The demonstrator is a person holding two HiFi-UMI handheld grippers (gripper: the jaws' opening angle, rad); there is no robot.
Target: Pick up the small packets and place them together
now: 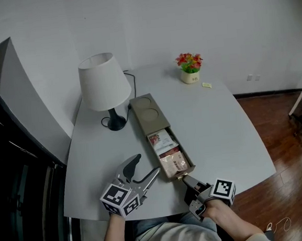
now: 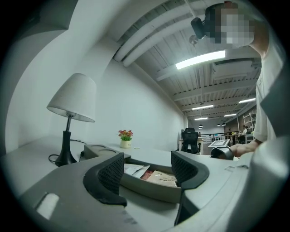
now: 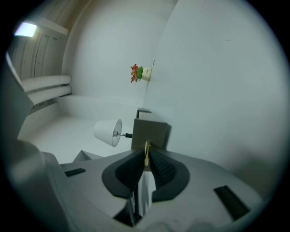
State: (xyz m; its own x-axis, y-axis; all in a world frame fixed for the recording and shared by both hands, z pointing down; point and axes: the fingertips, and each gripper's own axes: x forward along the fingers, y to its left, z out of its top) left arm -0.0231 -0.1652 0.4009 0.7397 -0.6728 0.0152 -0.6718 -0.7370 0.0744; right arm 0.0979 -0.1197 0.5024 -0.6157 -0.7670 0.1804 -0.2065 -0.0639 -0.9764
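A grey box (image 1: 149,114) lies on the white table, and its drawer (image 1: 185,169) is slid out toward me. Inside lie small packets: a white and red one (image 1: 160,140) and a brownish one (image 1: 173,162). My right gripper (image 1: 184,179) is at the drawer's near end, shut on its small golden pull tab (image 3: 146,153). My left gripper (image 1: 148,164) hovers open just left of the drawer. In the left gripper view its jaws (image 2: 147,168) frame the drawer wall, the packets (image 2: 159,176) lying beyond it with nothing between the pads.
A white lamp (image 1: 102,84) stands left of the box, its cord running behind. A small flower pot (image 1: 190,66) and a yellow scrap (image 1: 207,85) sit at the table's far side. The table's front edge (image 1: 164,215) is close to both grippers. Wooden floor lies to the right.
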